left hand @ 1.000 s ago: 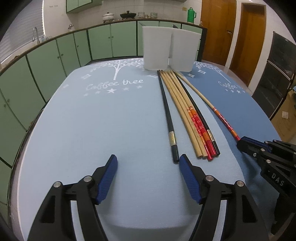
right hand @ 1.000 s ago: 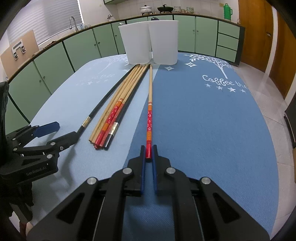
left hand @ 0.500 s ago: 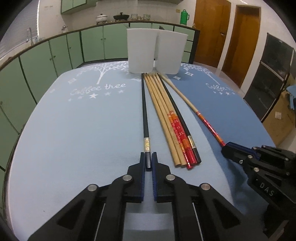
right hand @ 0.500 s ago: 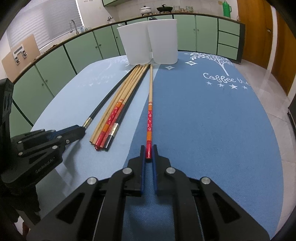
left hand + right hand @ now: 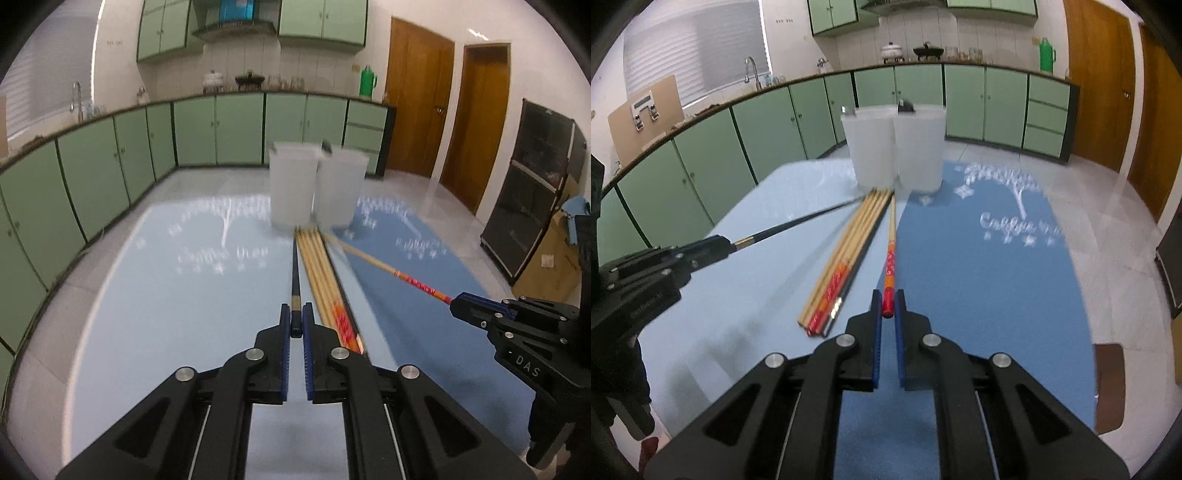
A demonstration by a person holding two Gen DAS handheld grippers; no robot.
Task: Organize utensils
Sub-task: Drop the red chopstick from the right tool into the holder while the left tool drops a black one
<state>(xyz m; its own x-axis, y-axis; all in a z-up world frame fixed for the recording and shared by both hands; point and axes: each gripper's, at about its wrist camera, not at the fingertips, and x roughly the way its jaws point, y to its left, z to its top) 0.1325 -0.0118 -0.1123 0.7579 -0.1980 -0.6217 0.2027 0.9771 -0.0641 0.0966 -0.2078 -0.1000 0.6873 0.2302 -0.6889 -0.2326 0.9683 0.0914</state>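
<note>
Both chopsticks now come up off the cloth at their near ends, where one second ago they lay flat, and your left gripper (image 5: 296,325), which stood wide apart then, has closed on the black chopstick (image 5: 294,273). Its blue pads clamp the butt end just below the gold band, and the shaft runs straight ahead from the claw toward the two white containers (image 5: 317,188). Your right gripper (image 5: 888,310) is together on the red-ended chopstick (image 5: 891,254); the red tip sits between the pads, and the pale shaft points forward to the same containers.

Just right of the left claw, and just left of the right claw, the remaining bundle of chopsticks (image 5: 842,269) lies on the blue tablecloth (image 5: 979,295), untouched. It looks like several wooden ones, some with red ends and one dark, but you cannot count them surely because of blur.

Ahead of both claws the containers stand side by side, touching or nearly so. Whether anything is already inside them, the pictures do not show.

So I judge the task is at its beginning: two sticks are gripped and lifted, none is delivered, and the bundle is left for later.
</note>
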